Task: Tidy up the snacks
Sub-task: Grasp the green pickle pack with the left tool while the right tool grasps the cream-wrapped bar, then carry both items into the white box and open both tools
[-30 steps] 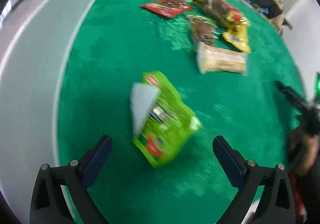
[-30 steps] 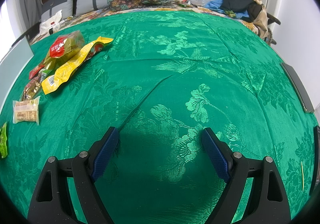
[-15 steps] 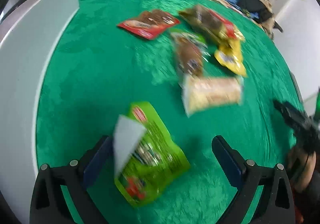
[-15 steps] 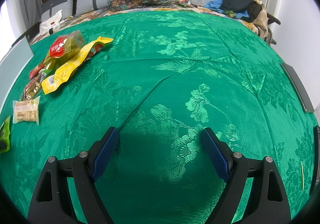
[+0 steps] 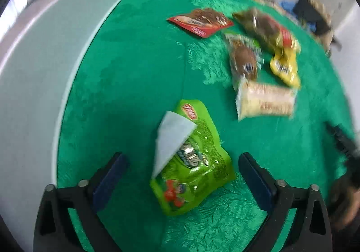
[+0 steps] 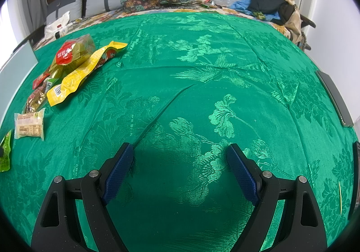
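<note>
- While the left gripper (image 5: pixel 183 175) hovers with its fingers spread wide apart, the green snack bag (image 5: pixel 193 162) lies between them on the green cloth (image 5: pixel 135 76), nothing clamped.
- A pale folded flap (image 5: pixel 172 137) covers the bag's upper left portion; whether it is part of the bag or a separate slip cannot be told.
- Remaining snacks sit at roughly one to two o'clock of the green bag: a cream wafer pack (image 5: pixel 265 101), a brown pastry pack (image 5: pixel 244 60), a yellow packet (image 5: pixel 284 67), a red-and-brown pouch (image 5: pixel 200 22) and a clear bag with a red label (image 5: pixel 267 29).
- A grey panel (image 5: pixel 45 60) borders the cloth from nine to eleven o'clock.
- The right gripper (image 6: pixel 180 175) is idle, fingers apart, over bare cloth; the snacks lie at its nine to ten o'clock.
- Judgement: the step in hand is the pickup approach on the green bag, the sorting itself hardly begun.
- Next move calls for lowering the left fingers and closing across the bag's width; the slick film may slip, and motion blur limits detail.
</note>
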A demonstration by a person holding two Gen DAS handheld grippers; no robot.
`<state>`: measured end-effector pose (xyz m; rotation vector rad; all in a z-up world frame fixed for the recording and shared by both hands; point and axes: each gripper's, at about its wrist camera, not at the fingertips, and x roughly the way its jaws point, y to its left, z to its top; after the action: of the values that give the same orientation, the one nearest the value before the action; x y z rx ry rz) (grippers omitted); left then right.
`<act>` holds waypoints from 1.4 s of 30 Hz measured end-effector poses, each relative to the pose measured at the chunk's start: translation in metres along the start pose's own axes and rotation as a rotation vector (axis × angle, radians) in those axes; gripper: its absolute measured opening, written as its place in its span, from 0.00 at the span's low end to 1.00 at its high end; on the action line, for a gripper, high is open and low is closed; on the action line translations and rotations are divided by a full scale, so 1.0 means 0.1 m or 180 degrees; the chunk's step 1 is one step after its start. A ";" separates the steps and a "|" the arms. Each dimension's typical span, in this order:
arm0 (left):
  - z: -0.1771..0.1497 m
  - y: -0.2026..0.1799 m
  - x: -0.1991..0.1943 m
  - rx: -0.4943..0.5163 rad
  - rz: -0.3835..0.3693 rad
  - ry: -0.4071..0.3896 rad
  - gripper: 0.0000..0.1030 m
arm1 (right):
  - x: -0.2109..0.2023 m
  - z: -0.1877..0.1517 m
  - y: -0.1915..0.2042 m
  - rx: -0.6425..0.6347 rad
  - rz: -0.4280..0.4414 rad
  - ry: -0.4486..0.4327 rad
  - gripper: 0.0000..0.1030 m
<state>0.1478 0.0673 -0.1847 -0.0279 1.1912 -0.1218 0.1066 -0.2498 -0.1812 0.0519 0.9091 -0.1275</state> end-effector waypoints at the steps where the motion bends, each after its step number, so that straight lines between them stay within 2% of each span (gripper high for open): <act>1: -0.04 -0.13 -0.02 0.0216 0.0164 -0.0098 0.69 | 0.00 0.00 0.00 0.0001 0.0002 0.0000 0.85; 3: -0.08 -0.10 -0.07 0.0203 0.0049 -0.0129 0.51 | 0.00 0.00 0.00 0.0007 0.0011 0.0003 0.86; 5: -0.07 0.03 -0.14 0.0041 -0.0225 -0.0194 0.25 | 0.00 0.00 -0.01 0.0009 0.0013 0.0002 0.86; 6: -0.06 0.10 -0.16 -0.0045 -0.0361 -0.0190 0.22 | 0.00 0.01 0.00 0.0008 0.0047 0.0060 0.85; 7: -0.07 0.14 -0.18 -0.0041 -0.0379 -0.0217 0.21 | -0.01 0.04 0.01 -0.0011 0.0124 0.0162 0.84; 8: -0.05 0.14 -0.20 -0.0014 -0.0377 -0.0238 0.20 | -0.02 0.10 0.08 -0.0026 0.0391 0.0280 0.82; 9: -0.05 0.13 -0.20 0.0009 -0.0411 -0.0260 0.20 | -0.06 0.18 0.20 -0.0097 0.0772 0.0352 0.82; 10: -0.06 0.14 -0.20 0.0002 -0.0459 -0.0281 0.19 | -0.15 0.28 0.44 -0.0382 0.1076 0.0346 0.82; 11: -0.06 0.15 -0.22 -0.0014 -0.0513 -0.0304 0.18 | -0.25 0.36 0.75 -0.0875 0.1198 0.0282 0.82; 12: -0.08 0.19 -0.26 -0.0028 -0.0565 -0.0329 0.17 | -0.36 0.42 1.17 -0.1579 0.1226 0.0206 0.82; 14: -0.10 0.23 -0.35 -0.0049 -0.0654 -0.0384 0.17 | -0.36 0.44 1.69 -0.2358 0.1257 0.0297 0.81; 16: -0.17 0.28 -0.47 -0.0080 -0.0720 -0.0458 0.17 | -0.21 0.46 2.14 -0.2895 0.1166 0.0466 0.81; 18: -0.22 0.35 -0.56 -0.0118 -0.0792 -0.0500 0.17 | 0.01 0.47 2.39 -0.3121 0.1017 0.0628 0.78; 19: -0.25 0.39 -0.61 -0.0137 -0.0825 -0.0514 0.17 | 0.09 0.48 2.43 -0.3122 0.0992 0.0718 0.69; 20: -0.26 0.42 -0.64 -0.0175 -0.0878 -0.0532 0.17 | 0.17 0.50 2.44 -0.3079 0.0985 0.0855 0.33; 23: -0.31 0.51 -0.77 -0.0310 -0.1066 -0.0604 0.17 | 0.15 0.58 2.32 -0.2736 0.1076 0.1062 0.20; 27: -0.34 0.68 -1.11 -0.0462 -0.1282 -0.0799 0.17 | -0.12 0.66 2.04 -0.2210 0.1270 0.1164 0.20; 30: -0.36 1.01 -1.52 -0.0606 -0.1321 -0.1046 0.17 | -0.33 0.81 1.90 -0.1559 0.1597 0.1189 0.20; 32: -0.38 1.28 -1.75 -0.0689 -0.1205 -0.1189 0.17 | -0.56 0.96 1.99 -0.1197 0.2009 0.1108 0.21; 34: -0.41 1.65 -1.97 -0.0825 -0.0994 -0.1315 0.17 | -0.84 1.12 2.27 -0.1027 0.2439 0.1007 0.21; 36: -0.44 1.93 -2.07 -0.0921 -0.0748 -0.1386 0.17 | -1.13 1.22 2.76 -0.0985 0.2876 0.0962 0.21; 38: -0.47 2.26 -2.11 -0.1028 -0.0460 -0.1375 0.18 | -1.30 1.24 3.20 -0.0989 0.3144 0.0980 0.21; 40: -0.49 2.49 -2.04 -0.1107 -0.0171 -0.1241 0.23 | -1.44 1.18 3.71 -0.1072 0.3254 0.0954 0.27; 41: -0.50 2.63 -1.96 -0.1179 -0.0006 -0.1095 0.39 | -1.46 1.17 3.88 -0.1108 0.3211 0.0922 0.52; 42: -0.52 2.68 -1.93 -0.1216 0.0053 -0.1056 0.61 | -1.47 1.13 4.03 -0.1136 0.3168 0.0931 0.72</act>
<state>0.0509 0.3565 -0.0490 -0.3605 0.8684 0.1235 0.1595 0.1516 0.0006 0.1877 1.0928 0.9867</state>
